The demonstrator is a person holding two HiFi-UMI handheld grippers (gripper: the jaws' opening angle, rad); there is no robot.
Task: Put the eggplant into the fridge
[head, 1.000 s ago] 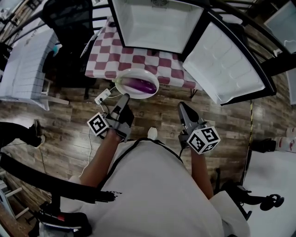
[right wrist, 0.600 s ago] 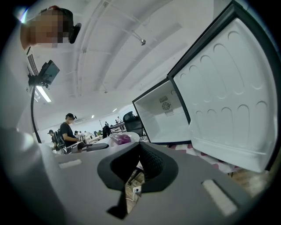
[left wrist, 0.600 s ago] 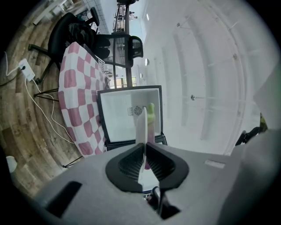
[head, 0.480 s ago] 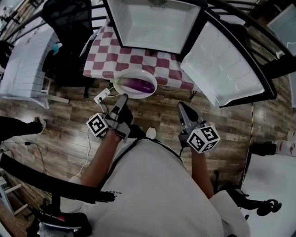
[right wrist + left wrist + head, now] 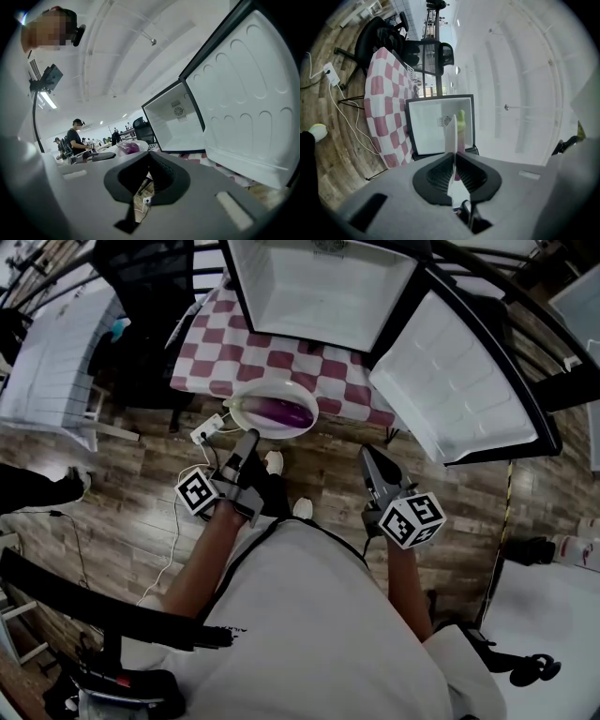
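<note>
A purple eggplant (image 5: 278, 412) lies on a white plate (image 5: 246, 395) held out over the front edge of the checked table (image 5: 211, 338). My left gripper (image 5: 251, 435) is shut on the plate's near rim. In the left gripper view the rim (image 5: 451, 133) stands edge-on between the pads, and the eggplant's green stem (image 5: 461, 121) shows behind it. The open white fridge (image 5: 319, 287) stands on the table just beyond. My right gripper (image 5: 367, 454) hangs to the right over the floor, shut and holding nothing. In the right gripper view the eggplant (image 5: 127, 148) shows at the left.
The fridge door (image 5: 459, 371) swings wide to the right, close above my right gripper. A power strip (image 5: 208, 430) with cables lies on the wooden floor below the plate. An office chair (image 5: 150, 296) stands left of the table. People (image 5: 75, 138) stand far off.
The person's shoes have come into view beside the left gripper. The plate with the eggplant stays in the left gripper's hold near the table edge. The right gripper has hardly shifted.
</note>
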